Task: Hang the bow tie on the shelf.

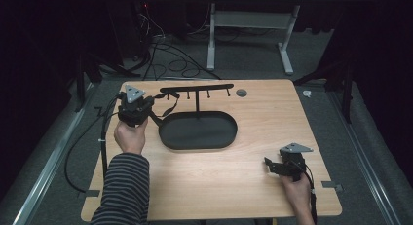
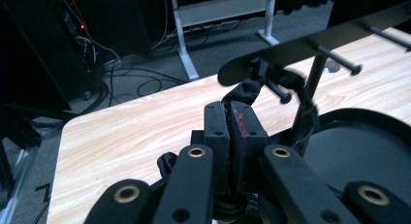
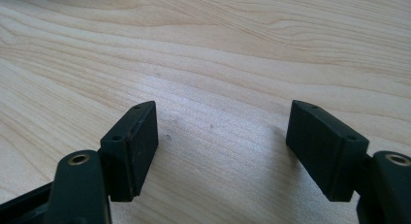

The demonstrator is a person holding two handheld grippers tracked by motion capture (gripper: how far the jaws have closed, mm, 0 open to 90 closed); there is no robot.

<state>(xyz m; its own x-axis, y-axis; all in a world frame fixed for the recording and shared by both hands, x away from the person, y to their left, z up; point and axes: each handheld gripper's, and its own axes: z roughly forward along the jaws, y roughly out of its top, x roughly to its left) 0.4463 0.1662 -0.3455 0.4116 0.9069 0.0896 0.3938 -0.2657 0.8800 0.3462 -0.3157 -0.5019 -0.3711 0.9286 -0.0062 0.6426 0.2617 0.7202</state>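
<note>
Strap (image 2: pixel 252 88) pinched in left gripper (image 2: pixel 229 118) at the leftmost peg (image 2: pixel 277 90) of the black stand (image 1: pixel 197 90), looping on or off (can't tell), next needs a careful slide along that peg; right gripper (image 3: pixel 220 146) gapes, idle.

A light wooden surface (image 1: pixel 219 181) stands on grey carpet (image 1: pixel 243 59) in a dim room with black surroundings. Beyond it, the white legs of another desk (image 1: pixel 212 40) rise from the floor, and black cables (image 1: pixel 165 59) sprawl nearby. A small red light (image 1: pixel 144 6) glows in the dark.
</note>
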